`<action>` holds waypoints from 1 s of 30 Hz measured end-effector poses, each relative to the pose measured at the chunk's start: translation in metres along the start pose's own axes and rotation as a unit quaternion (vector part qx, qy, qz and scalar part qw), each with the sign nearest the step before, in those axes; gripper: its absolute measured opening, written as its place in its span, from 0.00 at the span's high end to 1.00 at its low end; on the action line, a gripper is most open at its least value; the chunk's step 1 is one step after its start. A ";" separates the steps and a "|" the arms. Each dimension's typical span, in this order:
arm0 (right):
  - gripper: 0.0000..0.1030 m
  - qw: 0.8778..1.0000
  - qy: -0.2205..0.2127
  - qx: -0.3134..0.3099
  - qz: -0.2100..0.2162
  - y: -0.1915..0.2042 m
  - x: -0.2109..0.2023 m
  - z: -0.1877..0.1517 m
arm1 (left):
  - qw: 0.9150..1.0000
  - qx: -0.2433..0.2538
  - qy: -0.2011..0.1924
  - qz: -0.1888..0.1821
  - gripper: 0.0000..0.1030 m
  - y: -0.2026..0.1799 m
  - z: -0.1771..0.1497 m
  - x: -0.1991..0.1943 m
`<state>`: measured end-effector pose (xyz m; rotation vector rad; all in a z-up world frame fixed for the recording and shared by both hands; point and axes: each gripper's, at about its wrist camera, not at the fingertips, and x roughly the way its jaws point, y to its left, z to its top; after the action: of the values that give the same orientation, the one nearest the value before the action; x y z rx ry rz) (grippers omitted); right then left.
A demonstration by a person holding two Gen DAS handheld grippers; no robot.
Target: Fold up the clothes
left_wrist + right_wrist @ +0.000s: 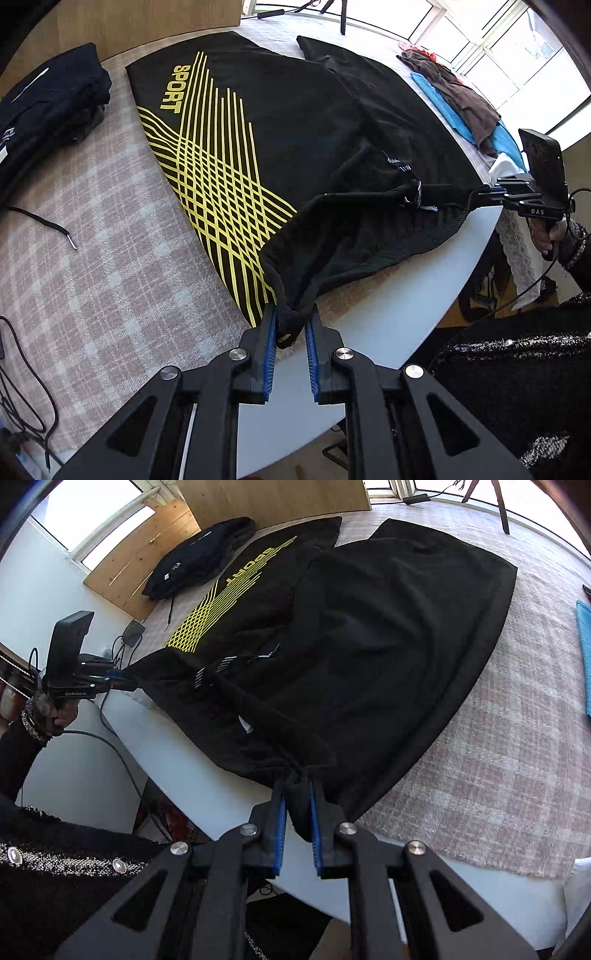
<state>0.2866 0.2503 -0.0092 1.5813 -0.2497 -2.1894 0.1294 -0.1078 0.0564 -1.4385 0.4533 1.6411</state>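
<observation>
Black shorts (280, 122) with yellow "SPORT" lines lie spread on the checked cloth, legs pointing away from me. My left gripper (291, 314) is shut on one end of the waistband at the table's near edge. My right gripper (295, 781) is shut on the other end of the waistband. In the left wrist view the right gripper (485, 194) shows at the far right, pinching the fabric. From the right wrist camera the shorts (388, 635) fill the middle, and the left gripper (122, 683) holds their far corner. The waistband hangs taut between both grippers.
A folded dark garment (48, 110) lies at the left, a loose black cord (44, 223) near it. Brown and blue clothes (465, 107) are piled at the back right. The white table edge (388, 314) runs just below the shorts. Cables (22, 387) trail at the left.
</observation>
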 end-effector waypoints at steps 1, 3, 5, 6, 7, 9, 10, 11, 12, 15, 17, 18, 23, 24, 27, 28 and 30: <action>0.83 1.000 -0.001 -0.001 0.007 0.001 -0.007 0.002 | 1.000 0.006 0.002 0.004 0.84 -0.001 -0.001 -0.004; 0.79 1.000 -0.003 -0.003 0.022 0.003 -0.020 0.005 | 1.000 0.017 0.003 0.011 0.86 -0.002 -0.009 -0.013; 0.72 0.999 -0.018 -0.008 0.038 -0.002 -0.038 0.011 | 0.999 0.016 -0.001 0.028 0.86 -0.005 -0.011 -0.023; 0.68 0.998 -0.029 -0.011 0.047 -0.007 -0.048 0.015 | 0.999 0.015 -0.008 0.030 0.86 -0.010 -0.010 -0.028; 0.64 0.998 -0.040 -0.014 0.055 -0.011 -0.058 0.019 | 0.999 0.014 -0.015 0.029 0.86 -0.016 -0.008 -0.034; 0.55 0.995 -0.062 -0.019 0.072 -0.021 -0.079 0.027 | 0.999 0.013 -0.040 0.023 0.86 -0.033 0.001 -0.043; 0.53 0.994 -0.073 -0.019 0.076 -0.028 -0.088 0.032 | 0.998 0.013 -0.052 0.017 0.86 -0.044 0.008 -0.046; 0.53 0.994 -0.083 -0.013 0.069 -0.039 -0.092 0.040 | 0.998 0.019 -0.063 0.008 0.86 -0.061 0.019 -0.043; 0.53 0.994 -0.092 -0.006 0.058 -0.053 -0.096 0.049 | 0.997 0.026 -0.073 -0.001 0.86 -0.080 0.032 -0.038; 0.53 0.993 -0.113 0.035 -0.002 -0.108 -0.098 0.084 | 0.994 0.046 -0.095 -0.025 0.79 -0.136 0.070 -0.014; 0.53 0.989 -0.117 0.088 -0.017 -0.157 -0.092 0.113 | 0.994 0.049 -0.090 -0.038 0.78 -0.173 0.095 0.017; 0.53 0.987 -0.117 0.114 -0.005 -0.181 -0.086 0.127 | 0.994 0.048 -0.082 -0.048 0.78 -0.190 0.104 0.032; 0.53 0.975 -0.101 0.198 0.030 -0.262 -0.051 0.185 | 0.997 0.032 -0.041 -0.059 0.76 -0.251 0.124 0.089; 0.53 0.973 -0.092 0.209 0.038 -0.272 -0.043 0.194 | 0.998 0.028 -0.033 -0.054 0.73 -0.257 0.122 0.095; 0.53 0.969 -0.065 0.230 0.063 -0.290 -0.023 0.211 | 0.999 0.020 -0.008 -0.028 0.66 -0.271 0.115 0.114; 0.53 0.970 -0.059 0.227 0.063 -0.291 -0.017 0.215 | 1.000 0.015 -0.003 -0.019 0.66 -0.272 0.114 0.119; 0.53 0.971 -0.045 0.225 0.065 -0.294 -0.006 0.222 | 1.000 -0.002 0.004 -0.014 0.66 -0.268 0.112 0.129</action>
<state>0.0118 0.4937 -0.0426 1.6308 -0.9071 -2.2056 0.2824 0.1707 0.0388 -1.4486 0.4333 1.6163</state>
